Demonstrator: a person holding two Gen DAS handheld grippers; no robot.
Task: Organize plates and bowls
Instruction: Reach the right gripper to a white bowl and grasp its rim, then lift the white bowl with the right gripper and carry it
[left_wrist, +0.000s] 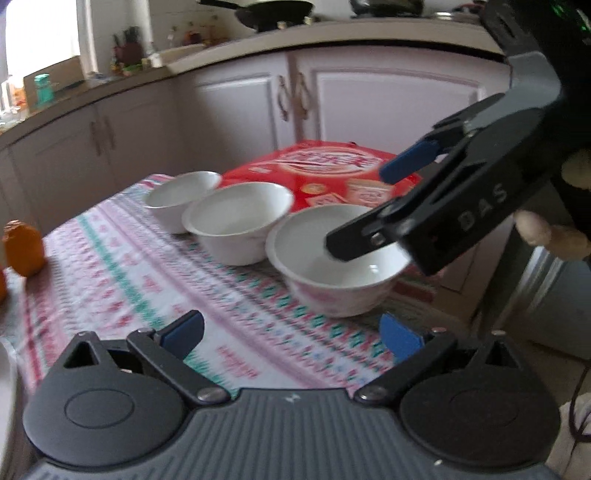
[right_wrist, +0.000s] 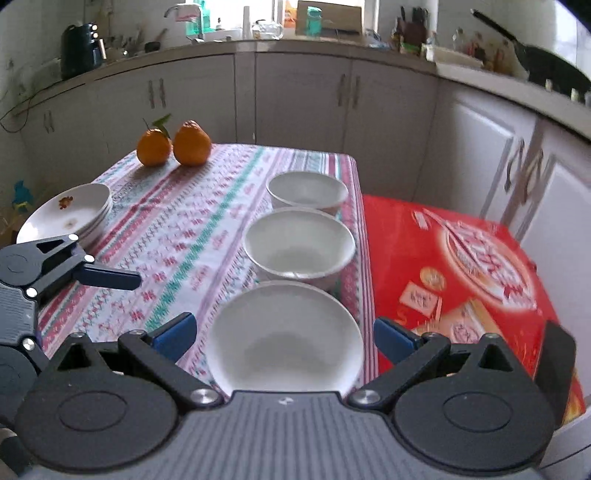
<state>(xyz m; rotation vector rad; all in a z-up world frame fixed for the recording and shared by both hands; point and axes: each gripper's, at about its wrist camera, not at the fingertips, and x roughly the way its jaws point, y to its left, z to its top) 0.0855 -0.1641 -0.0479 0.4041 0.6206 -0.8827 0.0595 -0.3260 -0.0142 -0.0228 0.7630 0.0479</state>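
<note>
Three white bowls stand in a row along the table's right edge: near bowl (right_wrist: 286, 341) (left_wrist: 338, 262), middle bowl (right_wrist: 299, 245) (left_wrist: 238, 221), far bowl (right_wrist: 307, 190) (left_wrist: 181, 197). A stack of white plates (right_wrist: 64, 216) sits at the table's left edge. My right gripper (right_wrist: 284, 336) is open, its blue fingertips either side of the near bowl, above it. In the left wrist view it hangs over that bowl (left_wrist: 365, 206). My left gripper (left_wrist: 291, 332) is open and empty above the patterned cloth, short of the near bowl; one of its fingers (right_wrist: 107, 277) shows in the right wrist view.
Two oranges (right_wrist: 171, 146) sit at the table's far end. A red printed box (right_wrist: 461, 280) lies beside the table on the right, close to the bowls. White kitchen cabinets (right_wrist: 295, 99) and a cluttered counter stand behind the table.
</note>
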